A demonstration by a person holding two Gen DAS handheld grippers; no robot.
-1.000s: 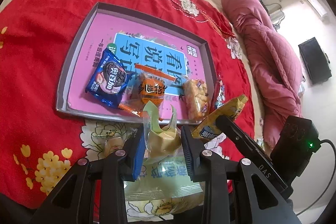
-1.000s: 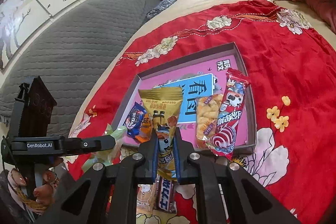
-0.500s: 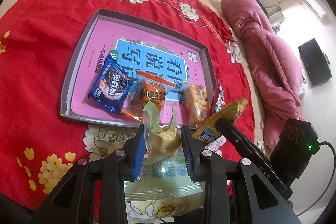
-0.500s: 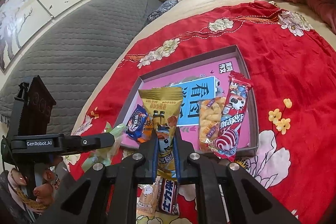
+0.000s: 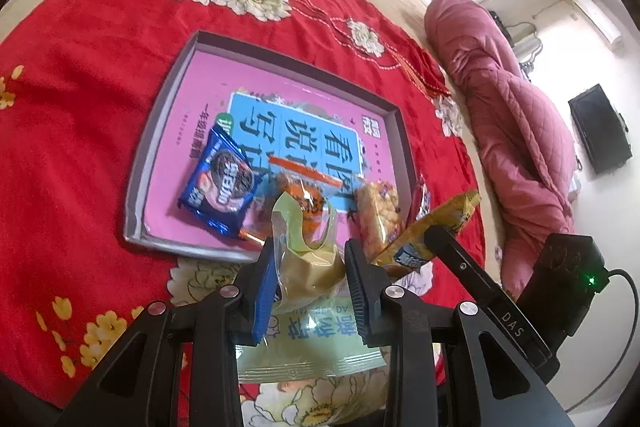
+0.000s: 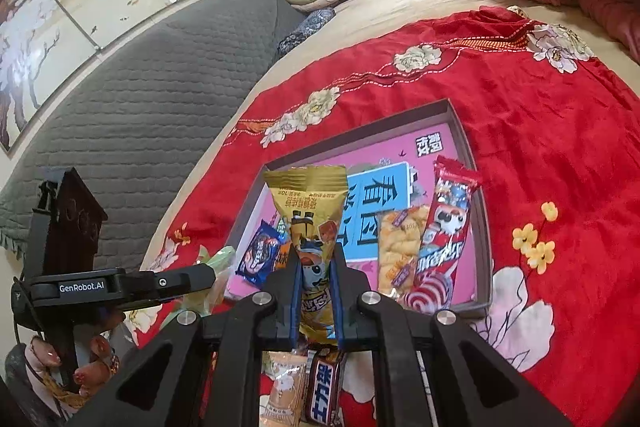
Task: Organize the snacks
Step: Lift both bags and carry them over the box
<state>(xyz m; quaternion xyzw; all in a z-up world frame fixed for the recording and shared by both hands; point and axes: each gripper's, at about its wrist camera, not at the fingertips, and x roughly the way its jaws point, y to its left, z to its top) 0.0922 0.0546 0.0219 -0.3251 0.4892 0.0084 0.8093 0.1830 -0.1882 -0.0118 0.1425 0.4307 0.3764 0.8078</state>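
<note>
Step in hand: carrying two snacks to the tray (image 5: 154,147).
Left gripper (image 5: 310,267): clamped on a pale green packet (image 5: 308,251).
Right gripper (image 6: 316,281): clamped on a yellow packet (image 6: 310,211).
Tray: at 12 o'clock of both, four snacks along its near edge.
Next, likely: lower each into bare tray space, then release.

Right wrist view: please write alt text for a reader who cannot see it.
The right gripper holds a yellow foil snack packet upright between its fingers, above a shallow grey tray with a pink printed floor on a red flowered cloth. In the tray lie a blue cookie packet, a clear bag of golden puffs and a long red wrapper.
</note>
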